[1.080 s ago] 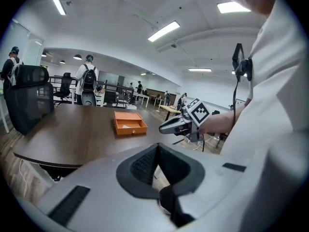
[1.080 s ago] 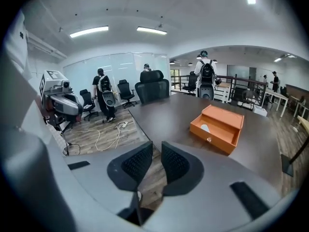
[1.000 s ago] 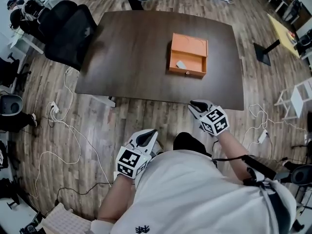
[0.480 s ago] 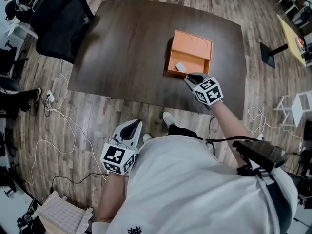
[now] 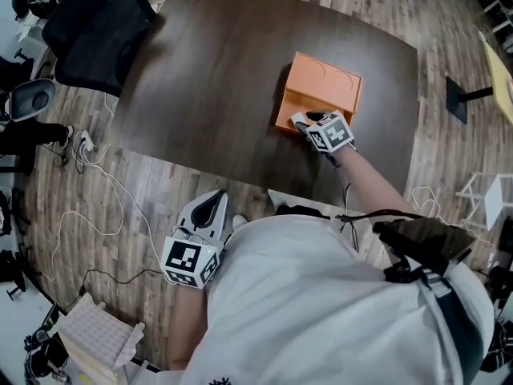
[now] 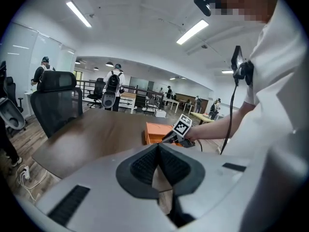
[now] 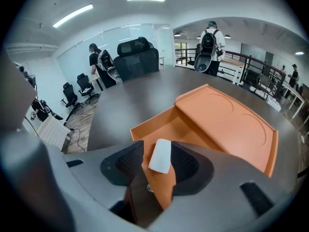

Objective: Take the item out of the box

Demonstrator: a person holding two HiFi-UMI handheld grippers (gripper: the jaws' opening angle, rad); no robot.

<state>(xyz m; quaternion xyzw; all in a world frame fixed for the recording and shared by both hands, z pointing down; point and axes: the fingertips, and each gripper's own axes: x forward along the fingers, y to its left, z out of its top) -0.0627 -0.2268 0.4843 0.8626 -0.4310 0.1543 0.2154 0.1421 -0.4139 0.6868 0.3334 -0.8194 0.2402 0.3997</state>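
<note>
Orange box [image 5: 327, 83] on the dark table [image 5: 200, 79]: from the head view, our right gripper [image 5: 302, 121] is at the box's near wall and our left gripper [image 5: 213, 205] hangs well short of it. In the left gripper view our jaws meet on nothing. In the right gripper view our jaws stand apart astride the white item [image 7: 160, 155] inside the box. We should centre it, close squarely, then lift clear of the wall.

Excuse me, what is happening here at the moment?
A person works with two handheld grippers at a dark table. The right gripper reaches into the open orange box, its jaws apart on either side of the small white item, not yet closed on it. The left gripper hangs beside the person, shut and empty.
</note>
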